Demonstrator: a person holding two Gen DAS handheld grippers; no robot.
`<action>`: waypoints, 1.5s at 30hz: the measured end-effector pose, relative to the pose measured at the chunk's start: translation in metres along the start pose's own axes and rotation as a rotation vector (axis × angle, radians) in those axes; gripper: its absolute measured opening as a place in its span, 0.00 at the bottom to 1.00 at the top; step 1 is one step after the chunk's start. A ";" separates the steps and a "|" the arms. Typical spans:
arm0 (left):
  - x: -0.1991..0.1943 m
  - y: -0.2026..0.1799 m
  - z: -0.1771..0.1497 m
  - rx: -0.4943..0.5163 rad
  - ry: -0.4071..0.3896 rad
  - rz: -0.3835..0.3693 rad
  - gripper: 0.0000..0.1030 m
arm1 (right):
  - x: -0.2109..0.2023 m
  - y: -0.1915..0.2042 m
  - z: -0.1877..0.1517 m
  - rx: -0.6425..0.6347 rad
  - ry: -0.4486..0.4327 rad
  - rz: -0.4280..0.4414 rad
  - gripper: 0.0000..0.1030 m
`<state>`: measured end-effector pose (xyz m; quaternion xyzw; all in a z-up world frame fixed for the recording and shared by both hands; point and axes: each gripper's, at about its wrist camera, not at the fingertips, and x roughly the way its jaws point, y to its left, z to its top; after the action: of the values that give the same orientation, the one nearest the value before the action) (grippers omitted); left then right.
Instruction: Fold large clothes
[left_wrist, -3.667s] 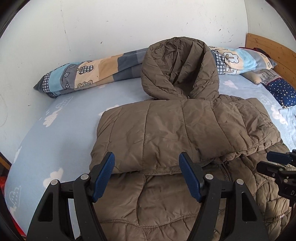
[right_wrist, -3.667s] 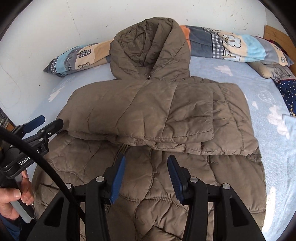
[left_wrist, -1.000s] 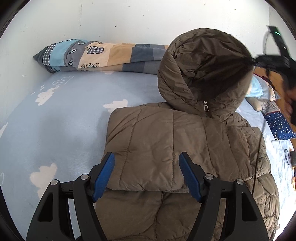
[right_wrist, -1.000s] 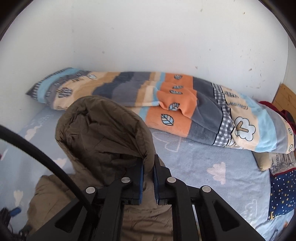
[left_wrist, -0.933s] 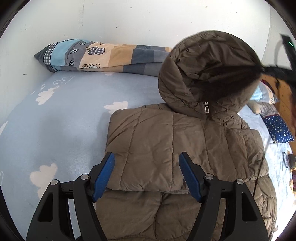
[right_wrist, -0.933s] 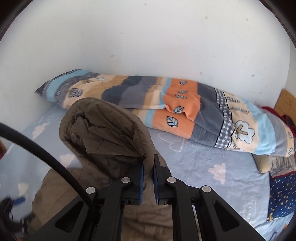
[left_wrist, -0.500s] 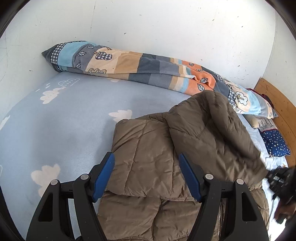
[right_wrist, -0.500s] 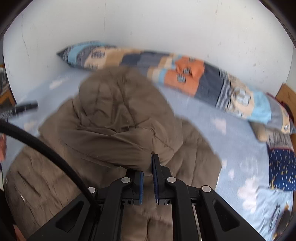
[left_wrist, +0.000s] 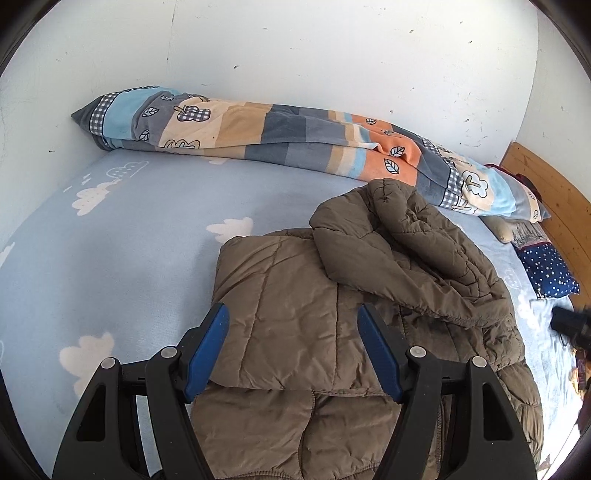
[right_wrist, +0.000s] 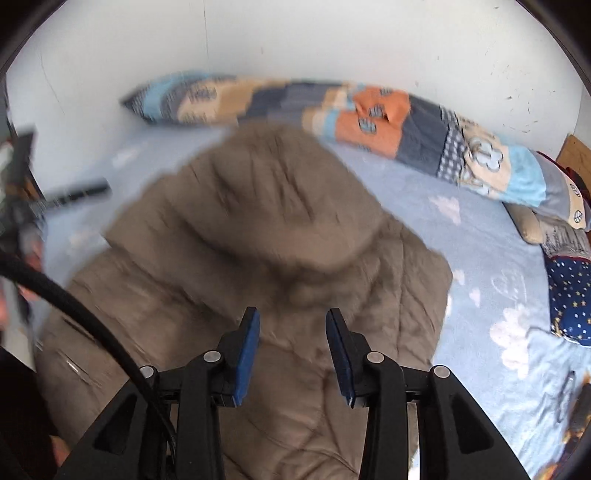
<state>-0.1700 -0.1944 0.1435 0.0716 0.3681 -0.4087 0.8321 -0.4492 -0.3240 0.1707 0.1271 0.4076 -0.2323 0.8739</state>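
1. Brown quilted puffer jacket (left_wrist: 295, 317) lying on a bed, folded into a padded block; matte, crinkled shell stitched into soft rectangular panels; lower part spreading toward the camera under the folded upper layer.
2. Hood (left_wrist: 402, 251) flopped forward onto the folded body, rumpled and lumpy, resting toward the right side in the left wrist view; same hood (right_wrist: 273, 206) blurred in the right wrist view.
3. Left gripper (left_wrist: 295, 350) hovering above the jacket's near fold; blue-padded fingers (left_wrist: 207, 350) on black angular arms, spread wide; nothing gripped; pads not pressing the fabric.
4. Right gripper (right_wrist: 291, 350) over the jacket's lower middle; jaws just parted from shut to a moderate gap; blue pads clear of the cloth, nothing held between them; black cable (right_wrist: 74, 306) curving across the lower left.
5. Bed sheet (left_wrist: 110, 236) pale blue, smooth, printed with white clouds.
6. Rolled patchwork blanket (left_wrist: 280, 136) along the white wall (left_wrist: 295, 55); fleecy blocks of blue, grey, cream and orange with leaf motifs and gingham strips.
7. Navy star-dotted pillow (left_wrist: 546, 269) at the right; wooden headboard (left_wrist: 546, 184) of pale plank behind it.
8. Blurred dark shape at far left of the right wrist view, too smeared to identify with certainty.
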 end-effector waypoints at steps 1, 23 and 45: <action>-0.001 0.000 0.001 0.000 -0.003 0.005 0.69 | -0.004 0.003 0.012 0.020 -0.027 0.015 0.39; -0.002 0.016 0.007 -0.035 0.005 -0.030 0.69 | 0.162 0.072 0.082 0.131 0.282 0.050 0.32; 0.095 -0.128 0.121 0.148 0.181 -0.195 0.58 | 0.050 -0.049 0.070 0.322 0.011 0.011 0.22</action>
<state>-0.1592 -0.3883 0.1902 0.1333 0.4155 -0.5055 0.7444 -0.4004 -0.4098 0.1751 0.2690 0.3692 -0.2893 0.8412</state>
